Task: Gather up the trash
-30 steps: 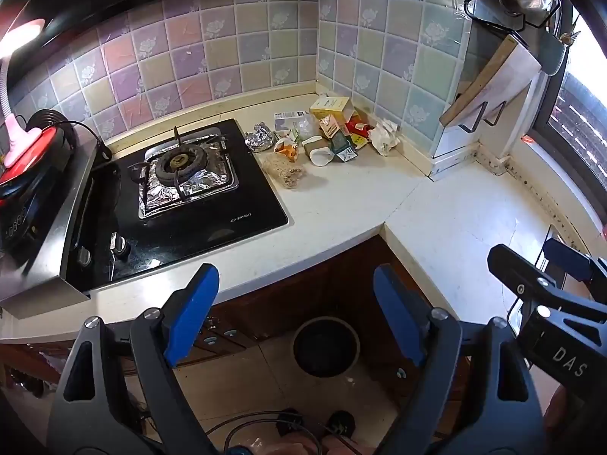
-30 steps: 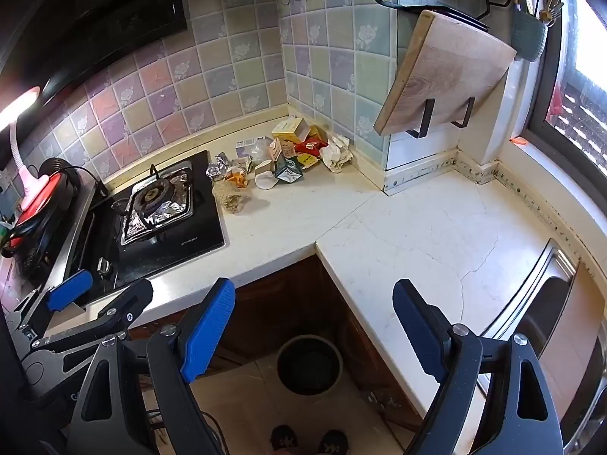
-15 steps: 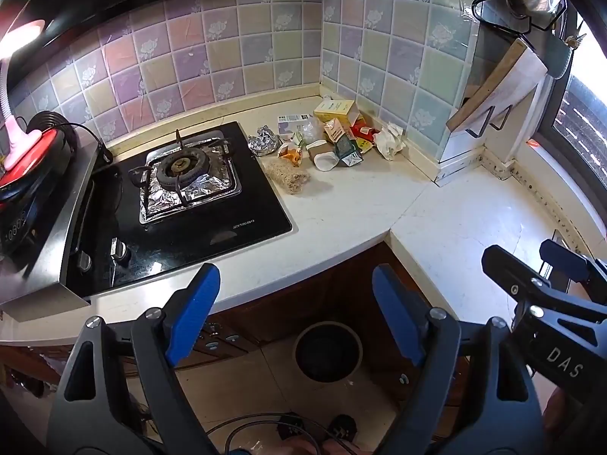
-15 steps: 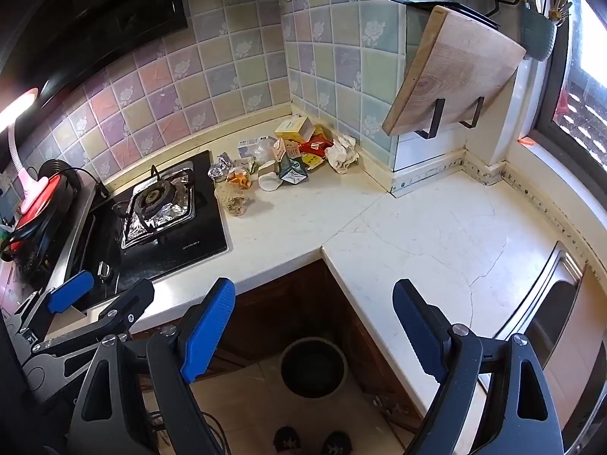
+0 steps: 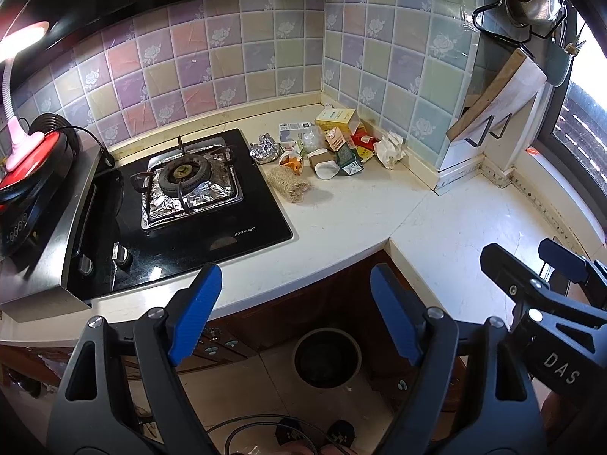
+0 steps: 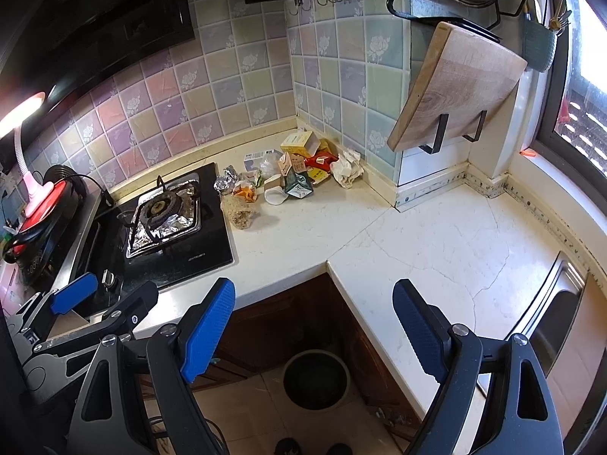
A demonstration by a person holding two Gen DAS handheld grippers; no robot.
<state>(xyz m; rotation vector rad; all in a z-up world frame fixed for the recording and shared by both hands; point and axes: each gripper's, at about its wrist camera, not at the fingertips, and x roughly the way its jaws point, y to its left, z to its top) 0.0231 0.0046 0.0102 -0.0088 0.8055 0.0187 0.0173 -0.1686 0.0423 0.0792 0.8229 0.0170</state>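
Note:
A pile of trash (image 5: 326, 148) lies in the far corner of the white counter: a yellow box (image 5: 335, 117), a crumpled white paper (image 5: 389, 149), a foil ball (image 5: 265, 148), a tipped paper cup (image 5: 324, 163), a green carton (image 5: 349, 161) and a brown fibrous wad (image 5: 288, 184). The right wrist view shows the same pile (image 6: 292, 170). A dark round bin (image 5: 328, 356) stands on the floor below the counter's inner corner. My left gripper (image 5: 296, 271) hovers over the counter edge, its jaws closing slightly with nothing between them. My right gripper (image 6: 315, 284) is open and empty above the bin (image 6: 316, 379).
A black gas stove (image 5: 189, 197) with a foil-lined burner sits left of the pile. A red appliance with a pink lamp (image 5: 26, 163) stands at far left. A wooden cutting board (image 6: 455, 87) hangs on the right wall, and a steel sink (image 6: 561, 311) lies at right.
Both views have drifted a little, so the pile sits slightly lower in the frames. The left jaws stand a touch narrower. Nothing was taken hold of.

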